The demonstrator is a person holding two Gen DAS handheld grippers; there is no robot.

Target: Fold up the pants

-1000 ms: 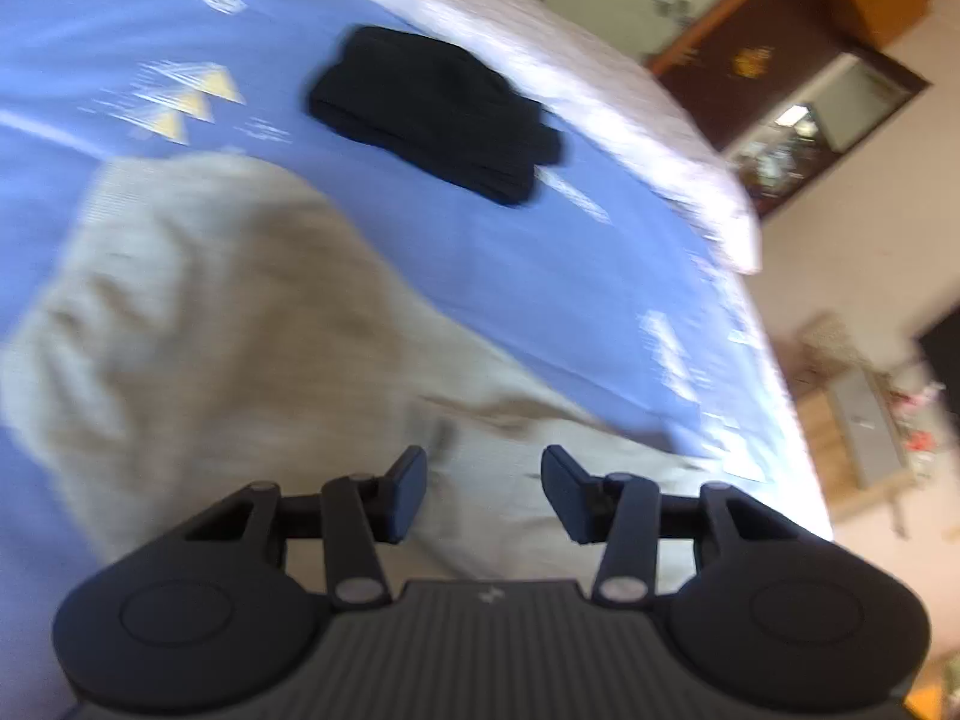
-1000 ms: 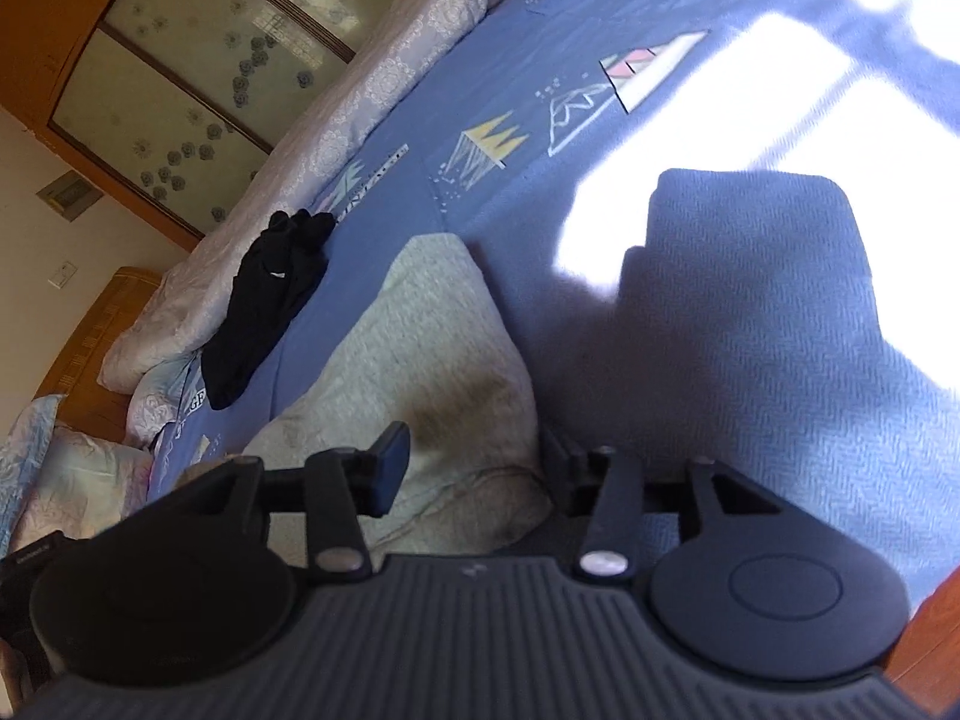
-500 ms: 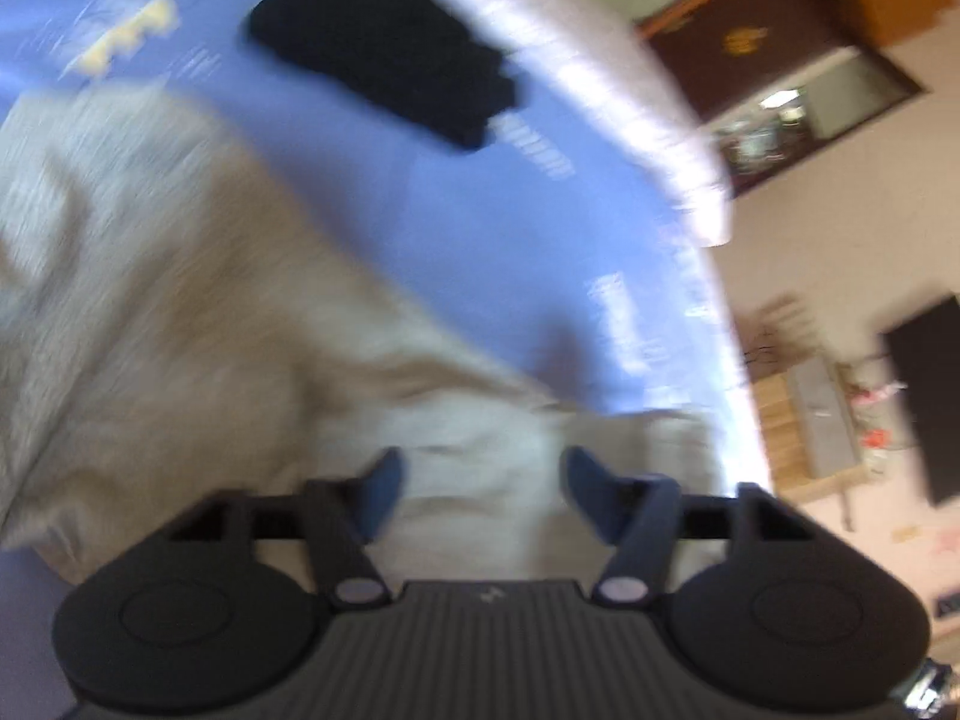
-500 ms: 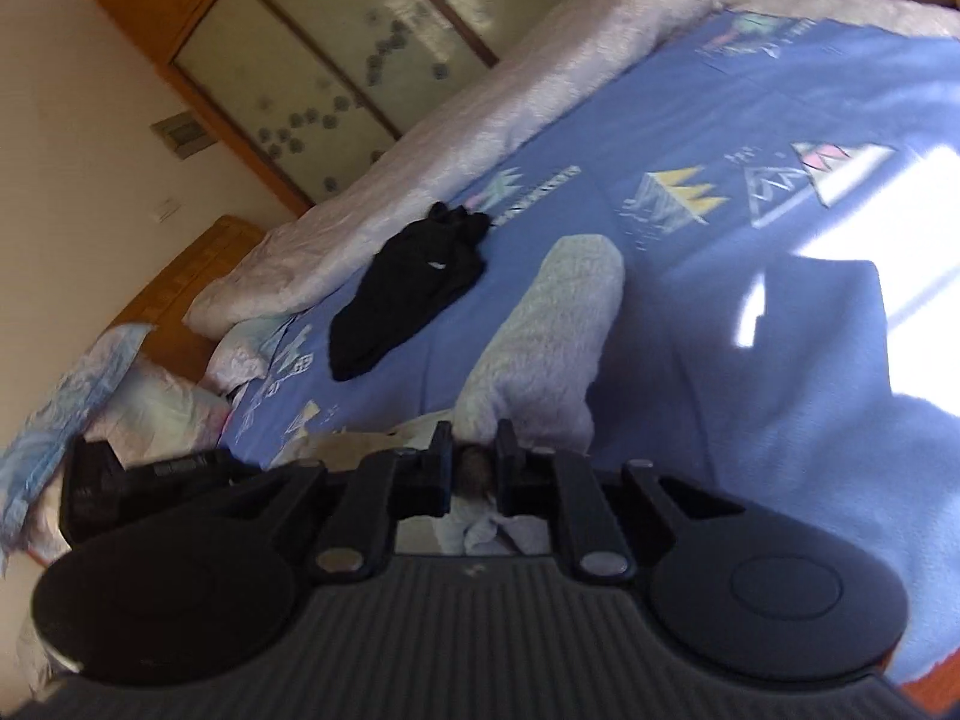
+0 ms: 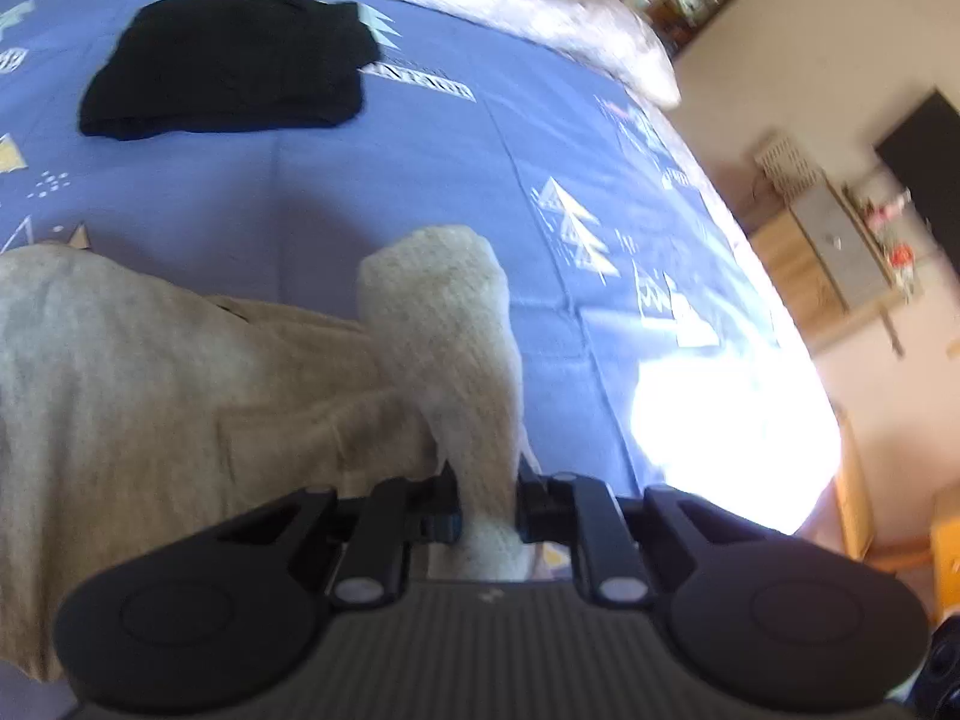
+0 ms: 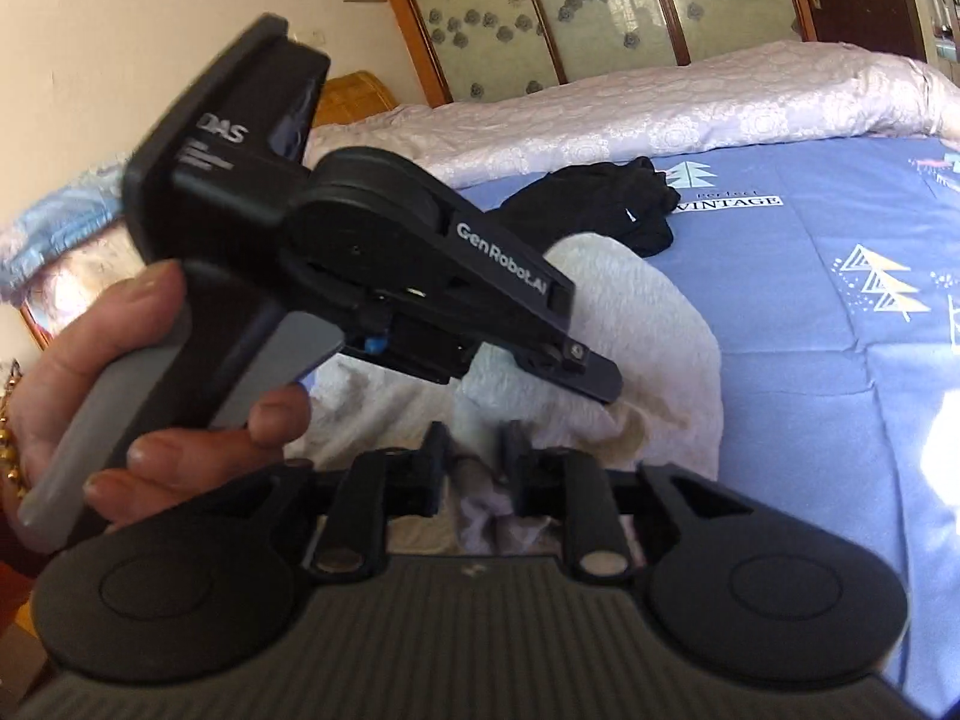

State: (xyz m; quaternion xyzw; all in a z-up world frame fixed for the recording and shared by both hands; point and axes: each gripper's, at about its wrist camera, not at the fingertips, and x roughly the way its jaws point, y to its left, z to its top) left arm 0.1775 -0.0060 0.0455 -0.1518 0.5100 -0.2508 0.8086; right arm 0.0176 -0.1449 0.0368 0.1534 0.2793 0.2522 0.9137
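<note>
While both tongs (image 5: 485,510) (image 6: 474,468) pinch pants (image 5: 444,324), fabric bunched between them.

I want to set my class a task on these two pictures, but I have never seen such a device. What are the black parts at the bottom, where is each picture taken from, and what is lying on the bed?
There is no robot here. A person holds a hand-held gripper in each hand, a clamp with two fingers and a wide-angle camera that looks along them.

One picture comes from the left hand-held gripper, the other from the right hand-held gripper. The right view also shows the person's left hand holding the other device.

On the blue bedsheet lie beige pants and a black garment. Both grippers are shut on pants fabric, lifting it for a fold.
</note>
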